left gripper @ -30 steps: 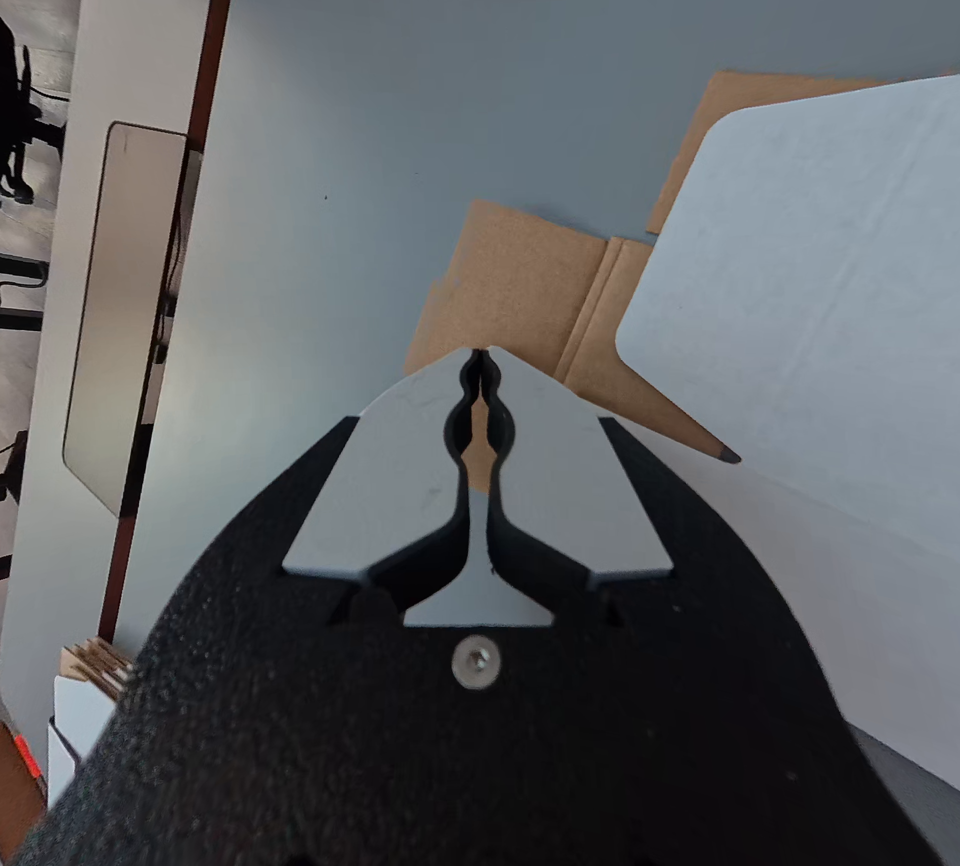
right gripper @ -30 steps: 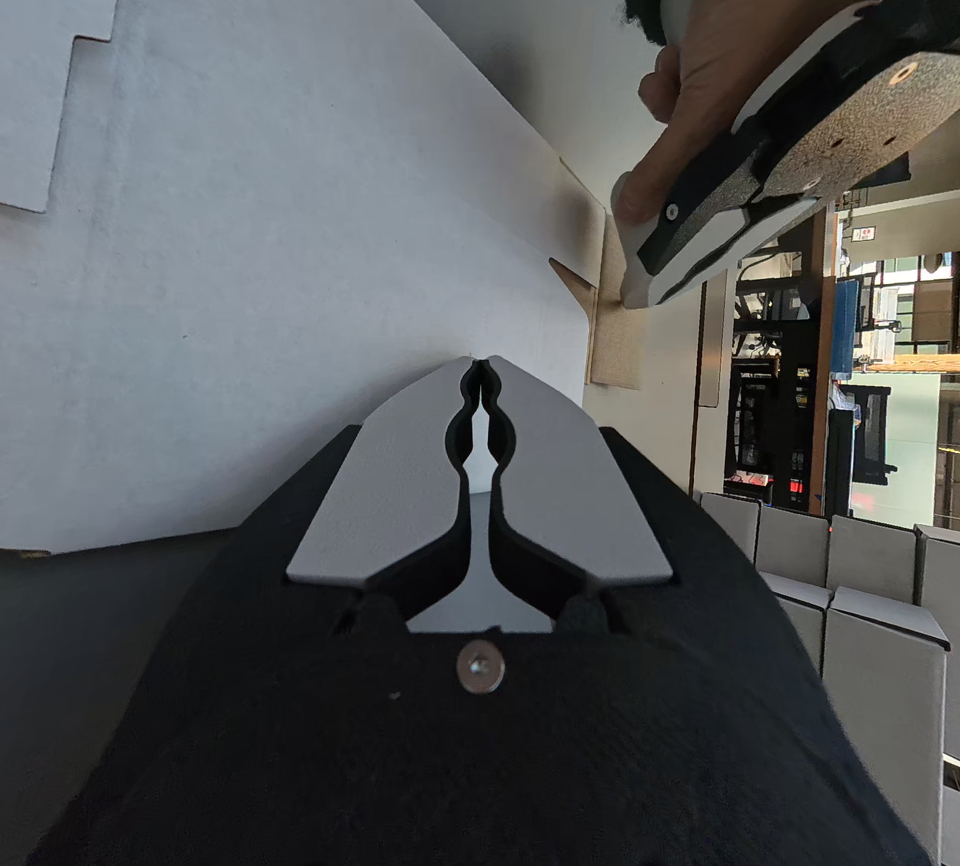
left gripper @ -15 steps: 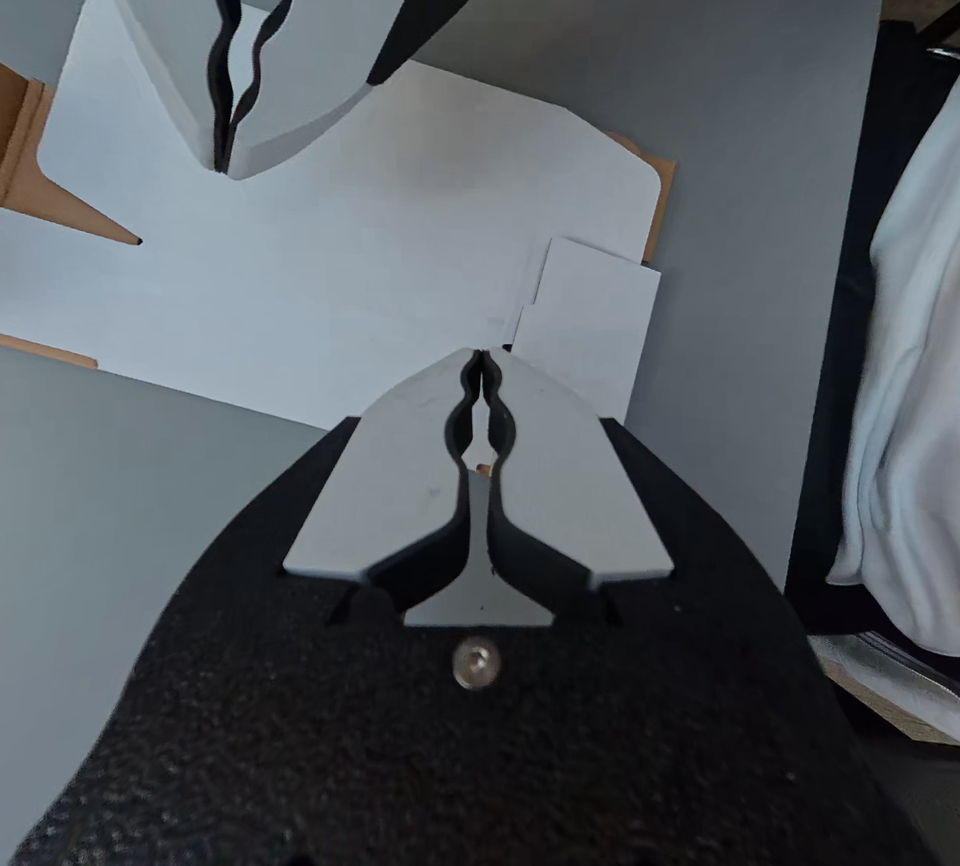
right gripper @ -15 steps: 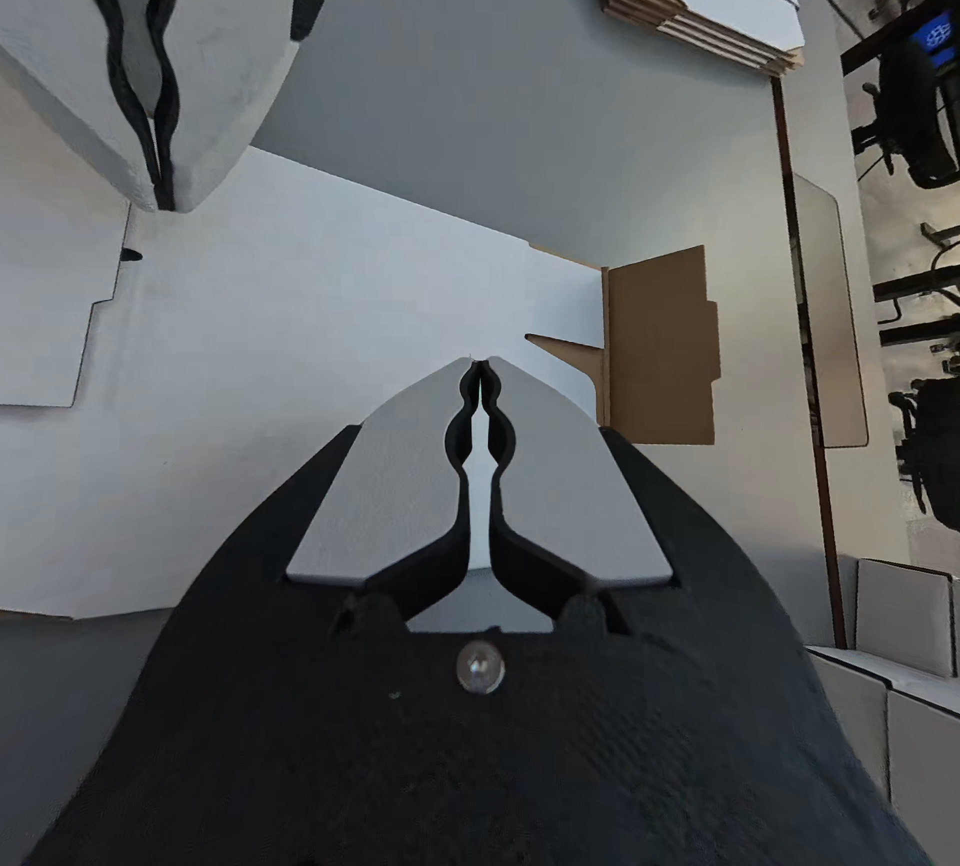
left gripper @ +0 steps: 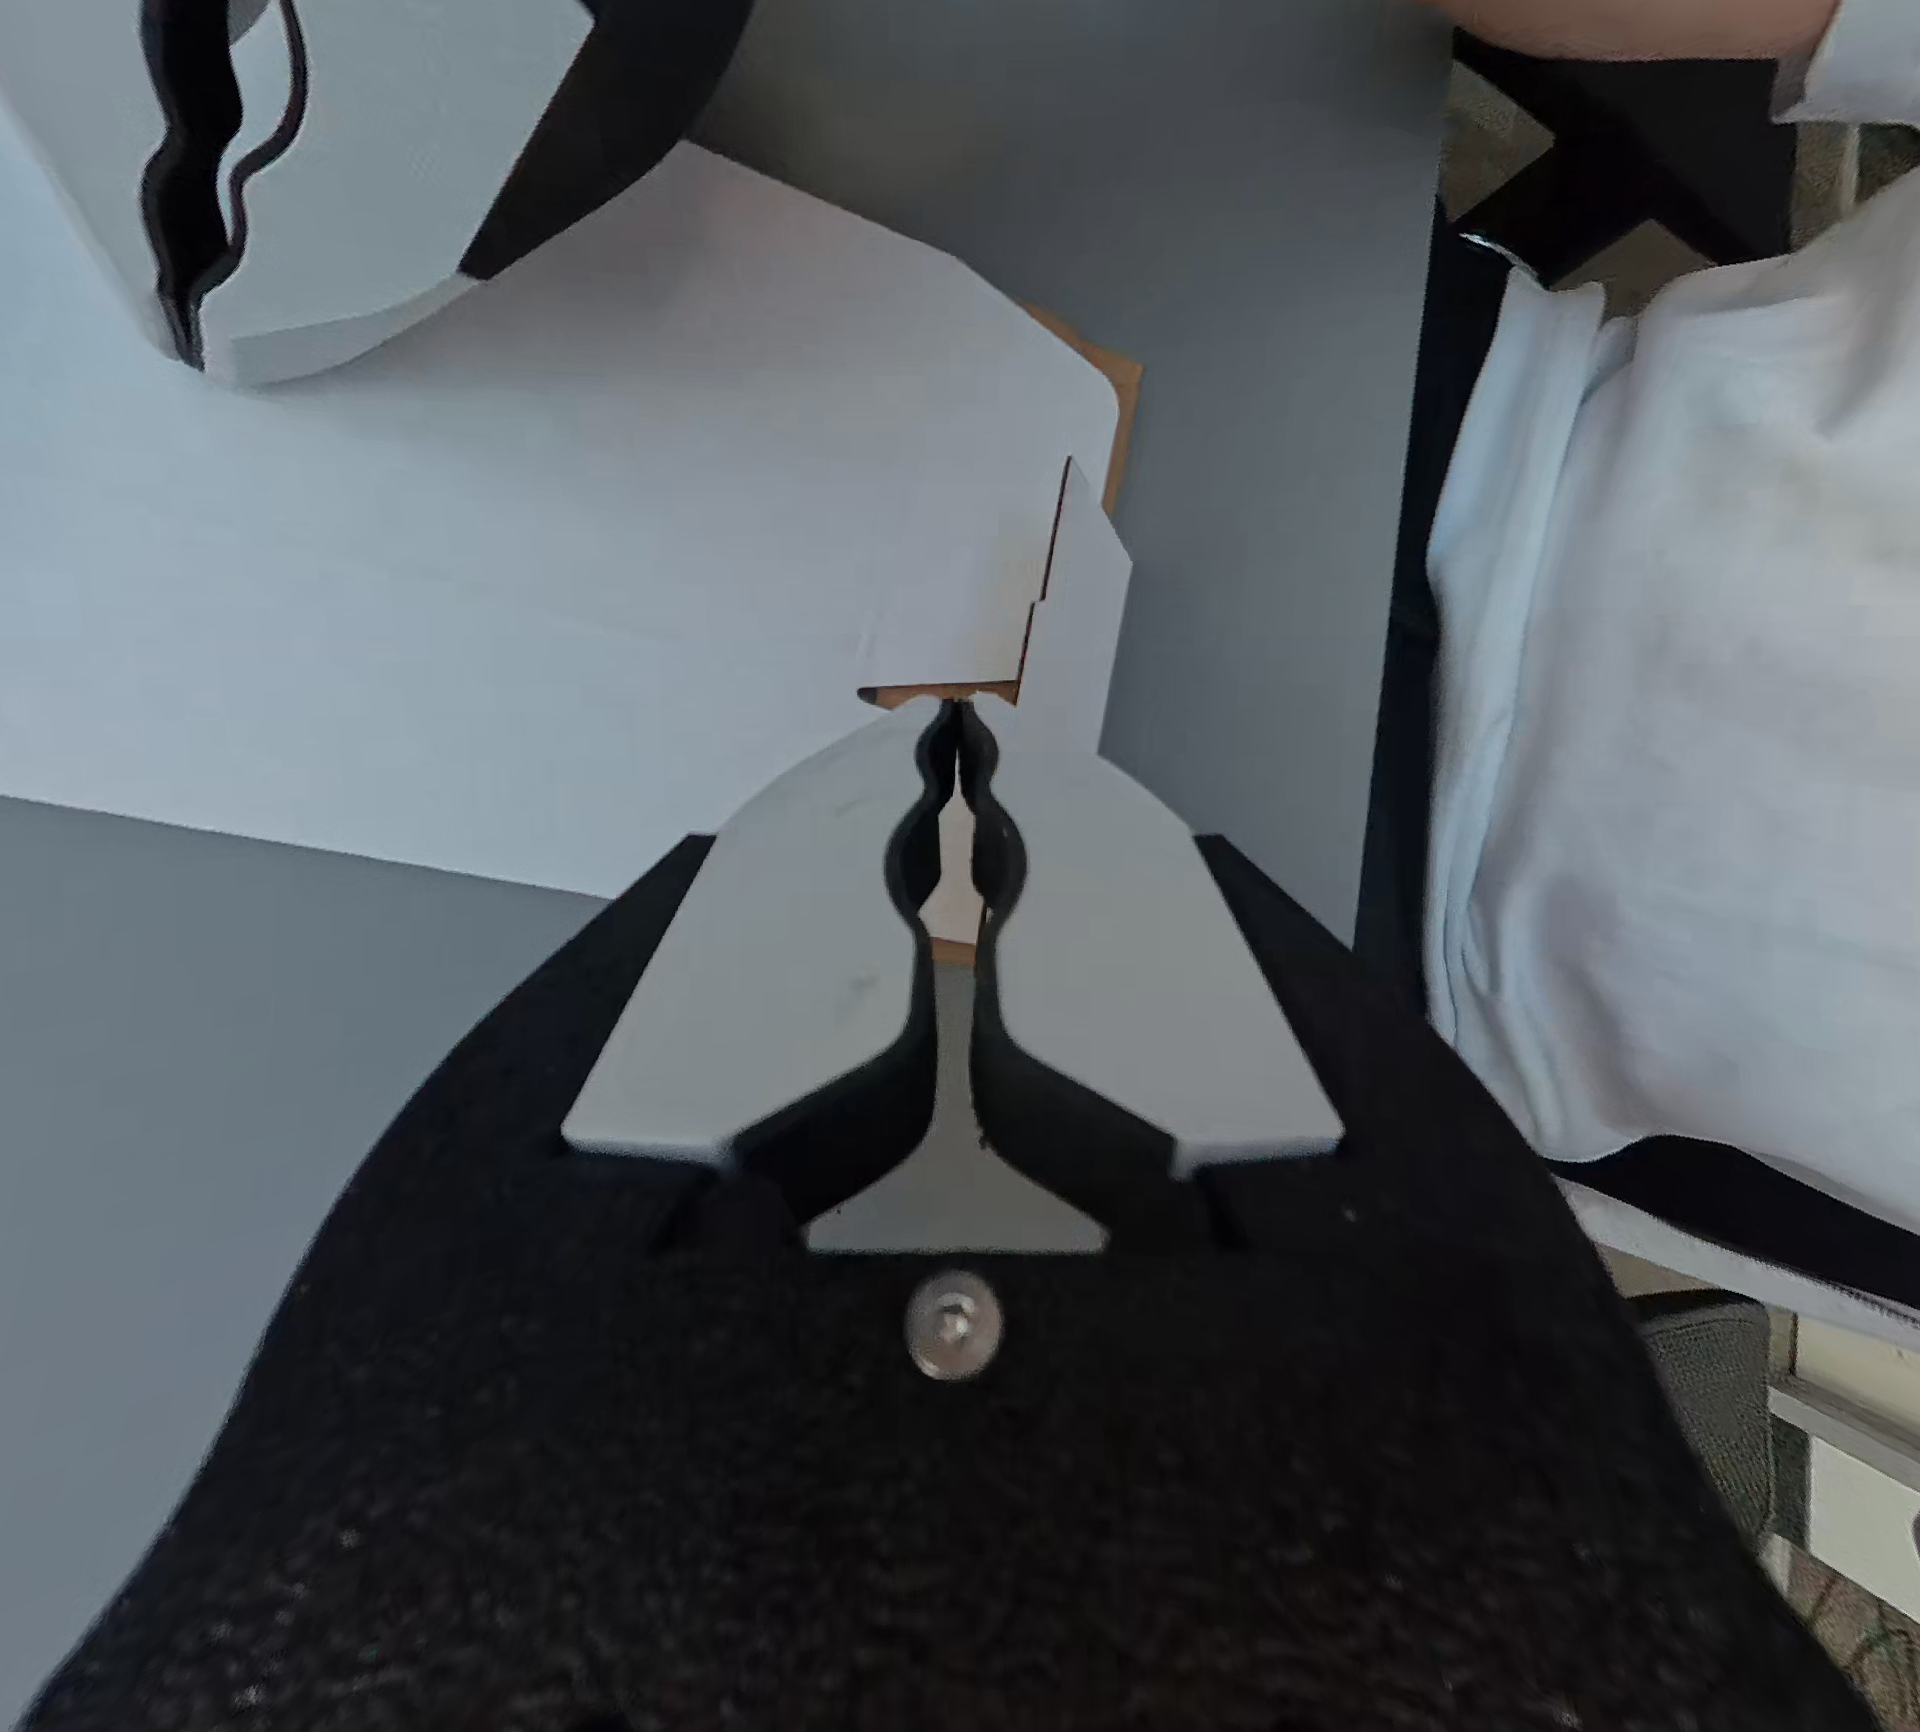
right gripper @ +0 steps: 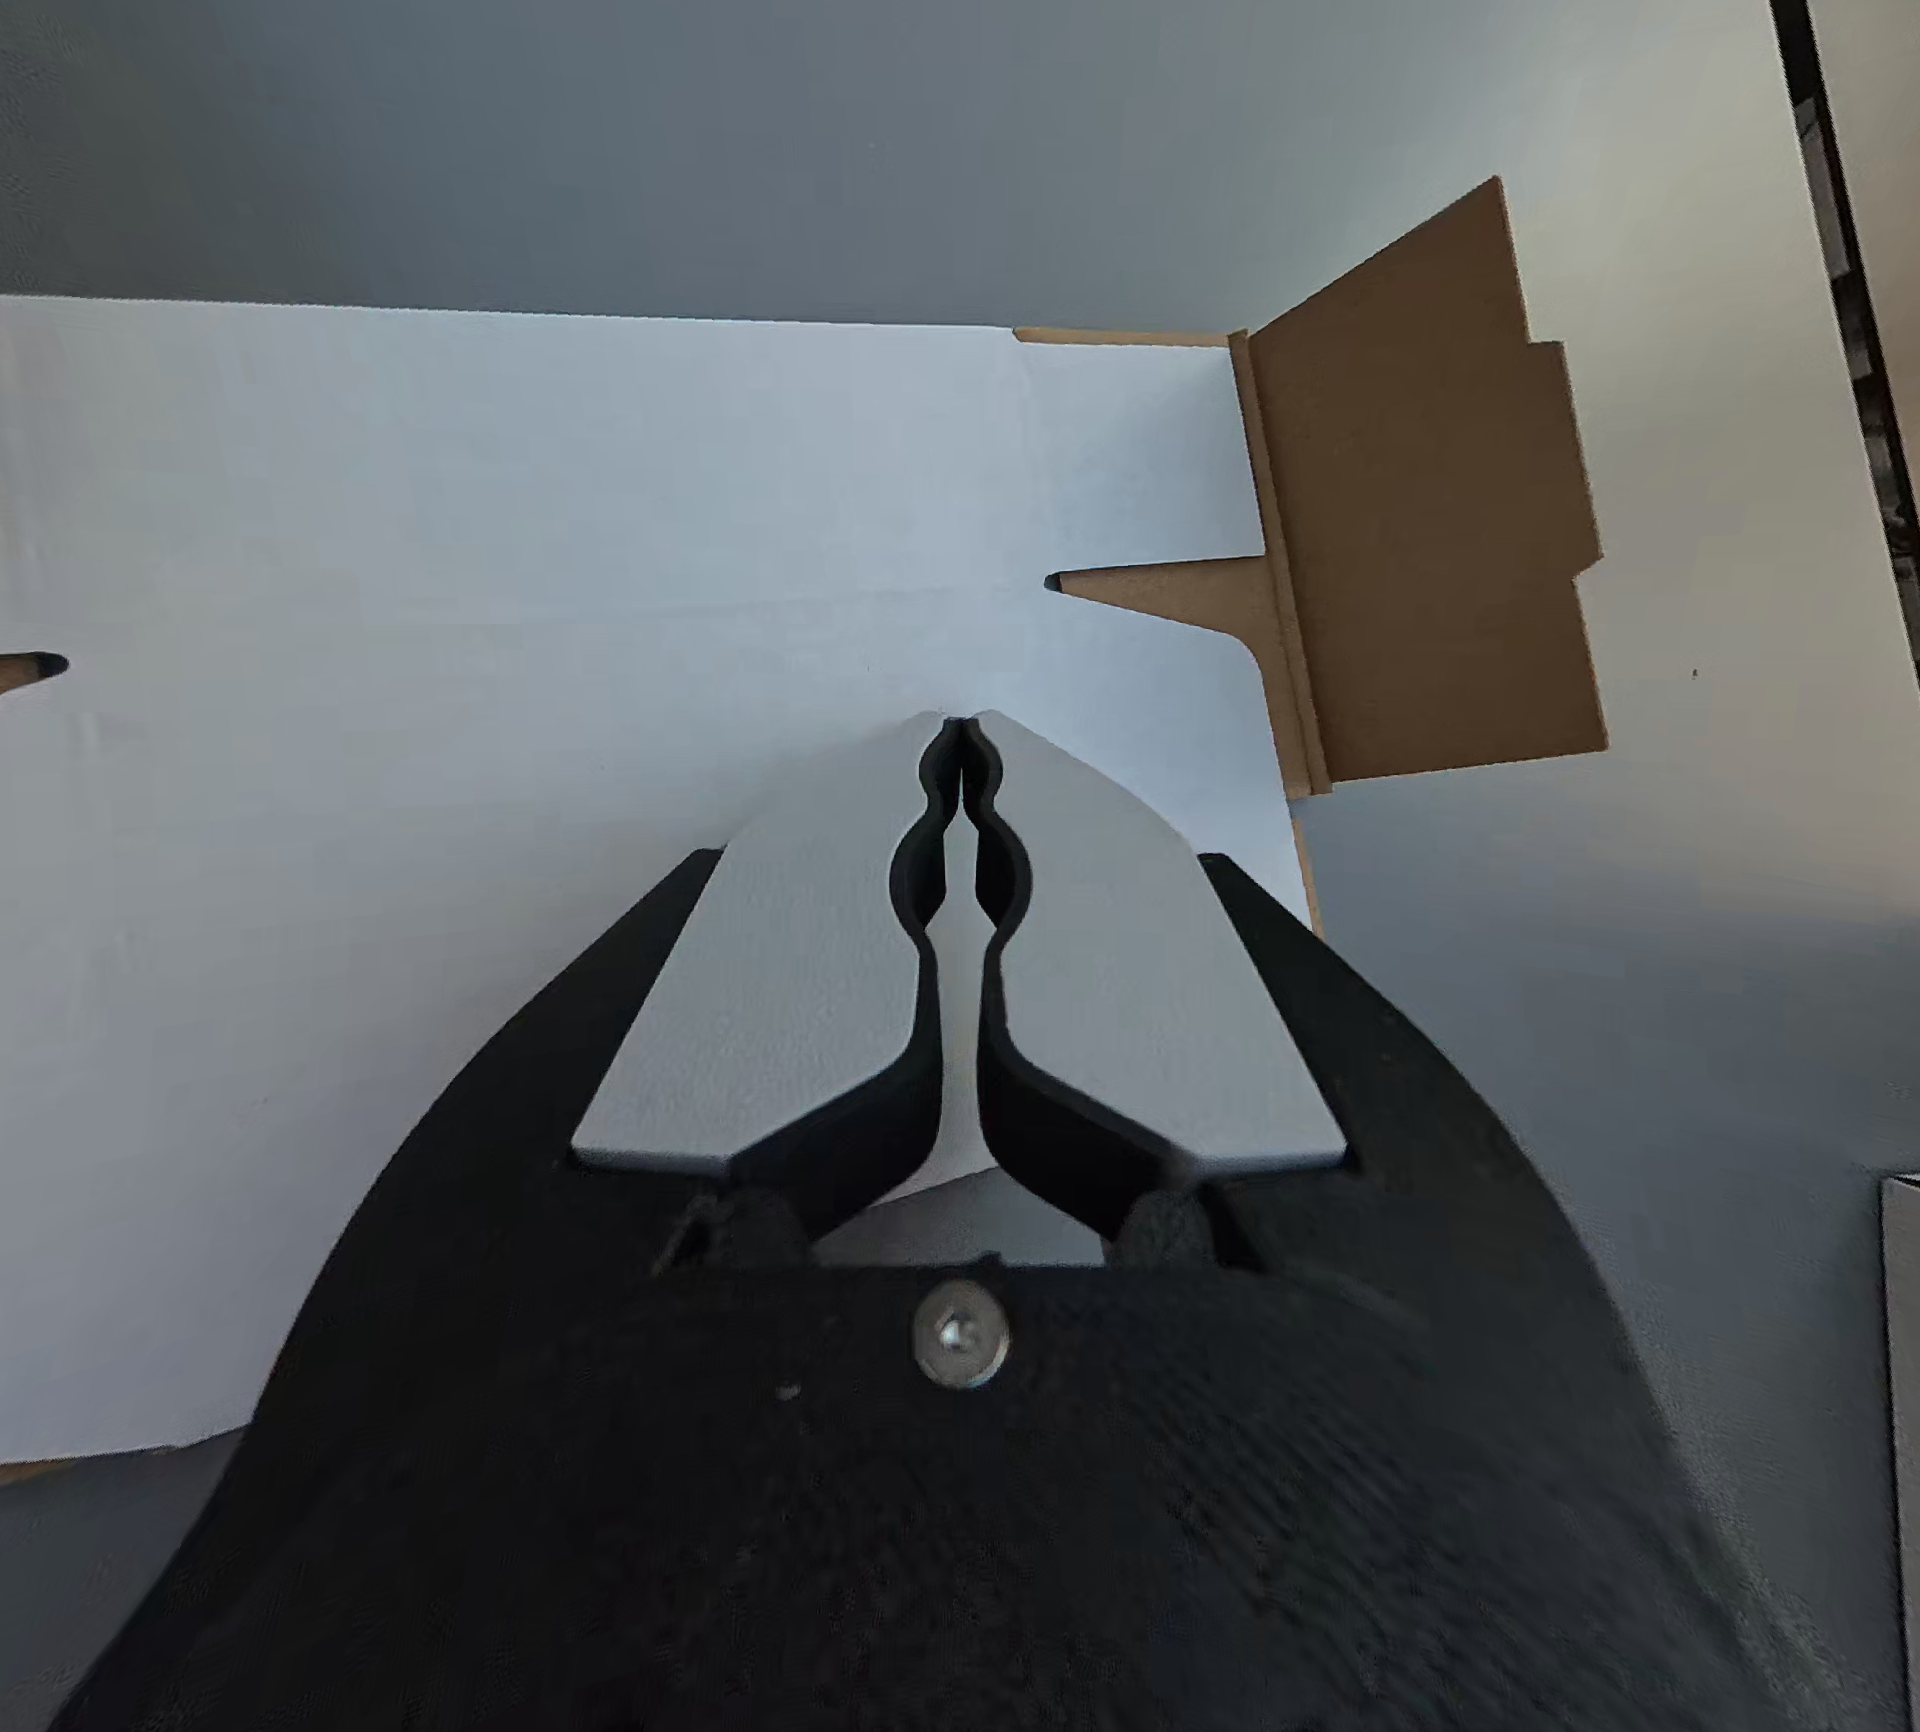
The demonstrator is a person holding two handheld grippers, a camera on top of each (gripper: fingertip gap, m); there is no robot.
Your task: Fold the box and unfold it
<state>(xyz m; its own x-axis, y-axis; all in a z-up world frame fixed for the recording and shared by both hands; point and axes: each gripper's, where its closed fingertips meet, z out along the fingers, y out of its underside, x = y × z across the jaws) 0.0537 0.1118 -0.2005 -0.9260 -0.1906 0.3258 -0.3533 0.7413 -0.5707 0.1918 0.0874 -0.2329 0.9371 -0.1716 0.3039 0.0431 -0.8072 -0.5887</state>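
1. Table [right gripper: 831, 72]: grey, and it bears everything. The box [right gripper: 520, 539] lies flat on it as an unfolded blank, white face up, ahead of and under both sets of fingers. Judged: laid out flat so the flaps can be reached for folding.
2. Right gripper [right gripper: 961, 726]: tips together, nothing between them, poised over the box's near middle. A brown flap [right gripper: 1423, 529] stands up beyond and to the right of the fingers, so one fold looks begun.
3. Left gripper [left gripper: 954, 708]: tips together at the edge of a small white flap [left gripper: 1081, 612] that is lifted off the panel. Whether it pinches that edge or merely touches it, cannot tell.
4. Hidden: the box's near edge lies under both gripper bodies. Its left end is cut off in the right wrist view.
5. A person's shirt [left gripper: 1662, 695] shows right of the left fingers, beyond the table edge.
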